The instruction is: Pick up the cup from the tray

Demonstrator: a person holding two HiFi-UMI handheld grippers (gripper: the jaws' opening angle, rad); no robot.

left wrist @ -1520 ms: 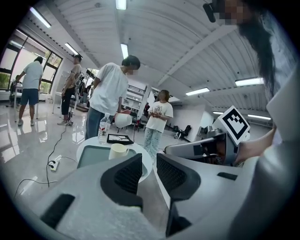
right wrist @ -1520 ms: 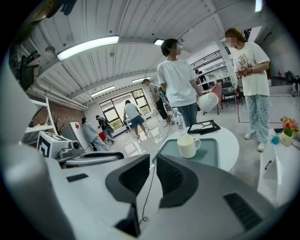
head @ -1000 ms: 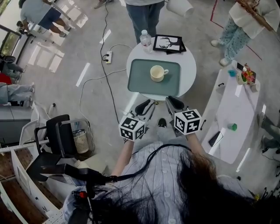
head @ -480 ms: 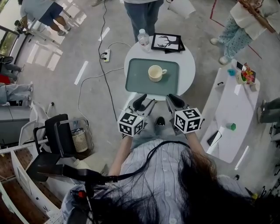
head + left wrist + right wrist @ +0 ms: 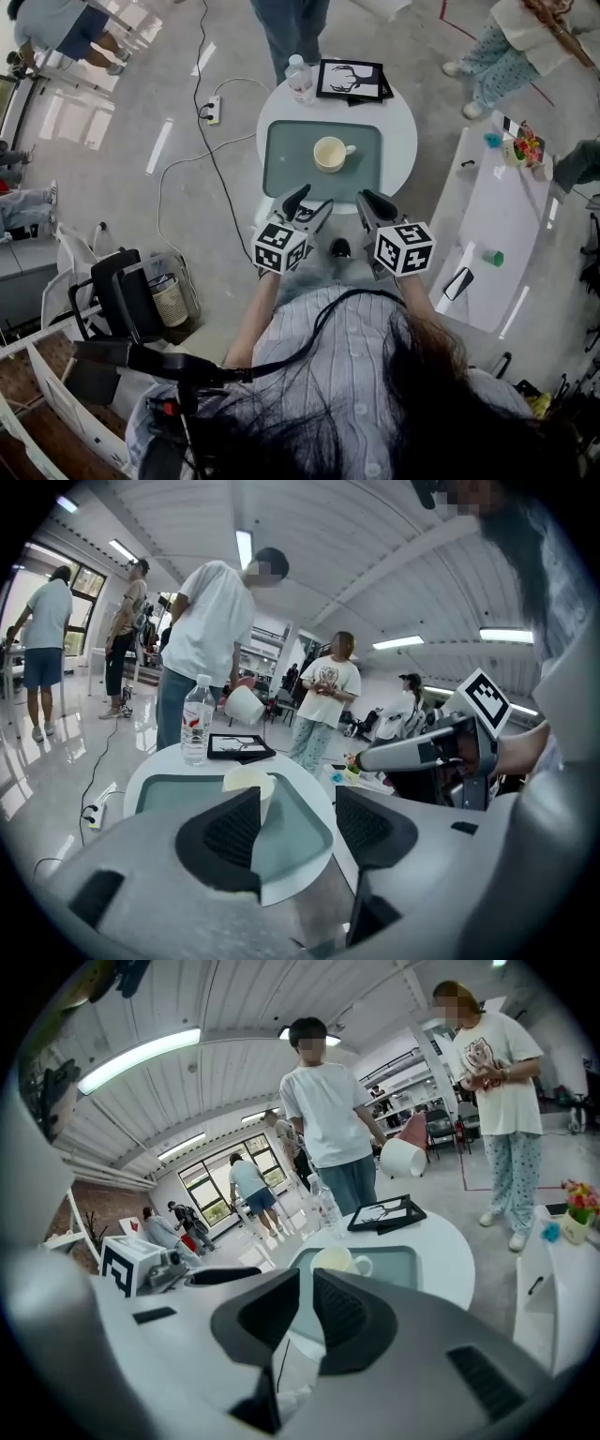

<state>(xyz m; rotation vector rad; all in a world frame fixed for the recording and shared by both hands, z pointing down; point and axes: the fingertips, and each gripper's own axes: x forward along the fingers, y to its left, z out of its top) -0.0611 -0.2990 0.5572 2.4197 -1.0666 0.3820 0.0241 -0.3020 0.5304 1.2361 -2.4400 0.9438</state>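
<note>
cup – upright at the middle of the tray, untouched | your left gripper – just short of the tray's near edge, jaws half apart, just been opening, nothing between them | your right gripper – same edge, jaws nearly together, empty

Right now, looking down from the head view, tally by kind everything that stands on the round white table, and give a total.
Tray: 1
Cup: 1
Water bottle: 1
Framed picture: 1
Total: 4
</note>
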